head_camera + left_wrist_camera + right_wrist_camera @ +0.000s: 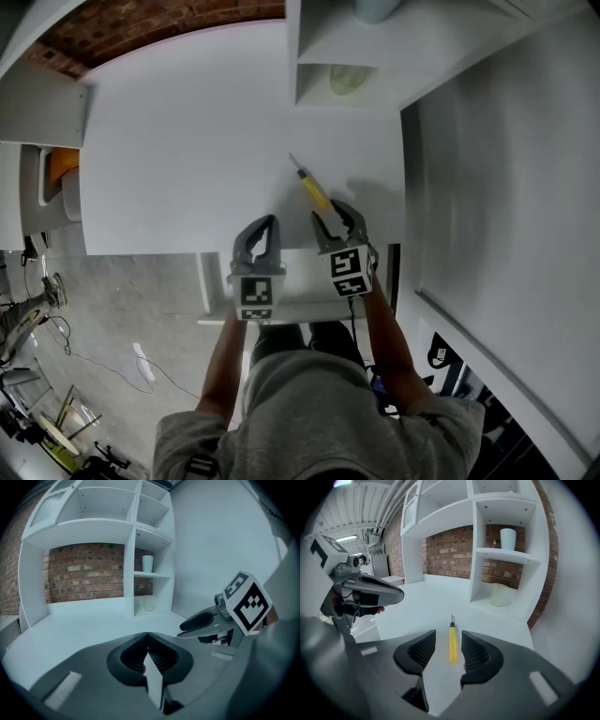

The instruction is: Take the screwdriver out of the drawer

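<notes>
Where the screwdriver (314, 187) lies: flat on the white tabletop (187, 141), out in the open, with its yellow handle toward me and its thin metal tip pointing away, to the shelf unit (309, 56).
Landmark: I give every place below relative to the screwdriver.
Right claw (448, 638): the jaws are apart, and it stands at the handle end of the screwdriver. In the right gripper view I see the yellow handle in the gap between the two ribbed pads (423, 649), a little closer to the right one, and neither pad presses on it. In the head view the tips of this claw cover the very end of the handle.
Left claw (147, 639): the jaws are together, tips meeting, and I see nothing between them. It is just left of the screwdriver's handle end, beside the right claw and apart from the screwdriver.
Pale cup (499, 595): beyond the screwdriver's tip and a little to the right, upright in the low compartment of the shelf unit.
White cup (507, 538): also beyond the tip, upright on the shelf directly above the pale cup.
Brick wall (450, 550): well beyond the tip, behind the tabletop, left of those two compartments.
</notes>
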